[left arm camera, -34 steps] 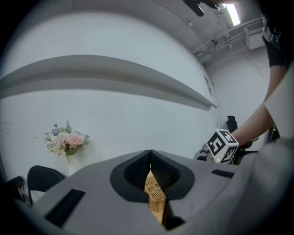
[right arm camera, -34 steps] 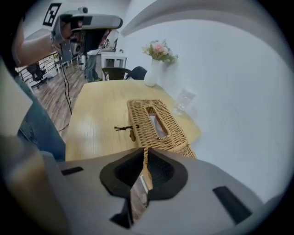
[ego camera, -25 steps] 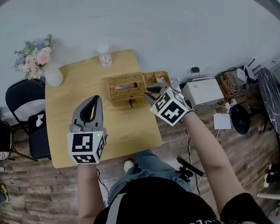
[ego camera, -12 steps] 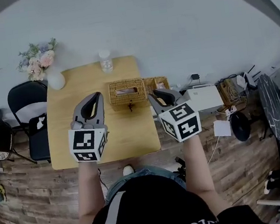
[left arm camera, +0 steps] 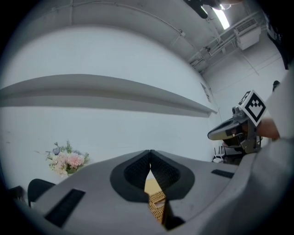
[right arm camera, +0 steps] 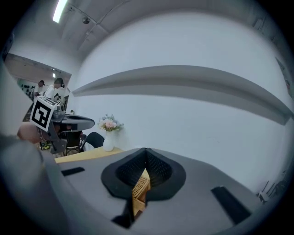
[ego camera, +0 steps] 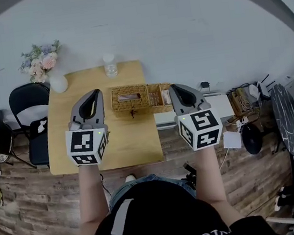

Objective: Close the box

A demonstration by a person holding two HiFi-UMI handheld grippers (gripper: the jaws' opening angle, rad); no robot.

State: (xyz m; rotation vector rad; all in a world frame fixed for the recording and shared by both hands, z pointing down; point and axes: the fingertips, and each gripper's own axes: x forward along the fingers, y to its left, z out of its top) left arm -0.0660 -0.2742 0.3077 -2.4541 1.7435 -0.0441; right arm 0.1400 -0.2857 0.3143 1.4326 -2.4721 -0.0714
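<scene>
Box point(ego camera: 129, 97): wicker, at the far right corner of the table point(ego camera: 107, 141). A second wicker section point(ego camera: 163, 97) touches its right side and hangs past the table's right edge. I cannot tell if that section is the swung-open lid or a separate basket.
Risk, box: with so much weight beyond the right edge, a sideways shove from the left may slide or tip it off the table.
Right gripper point(ego camera: 173, 87): off the table, just beside the overhanging section. Its jaws are closing up with the tips together and nothing clamped.
Risk, right: shut tips can only nudge, so they may skid on the weave, and a lid pushed over this way may slam or fall back.
Left gripper point(ego camera: 97, 92): over the table, near the box's left side, tips together and empty.
Risk, left: it does not brace the box, so a lid push may shift the whole thing.
Bottle point(ego camera: 110, 61): at the far edge, behind the box. A push away from the person may knock it over.
</scene>
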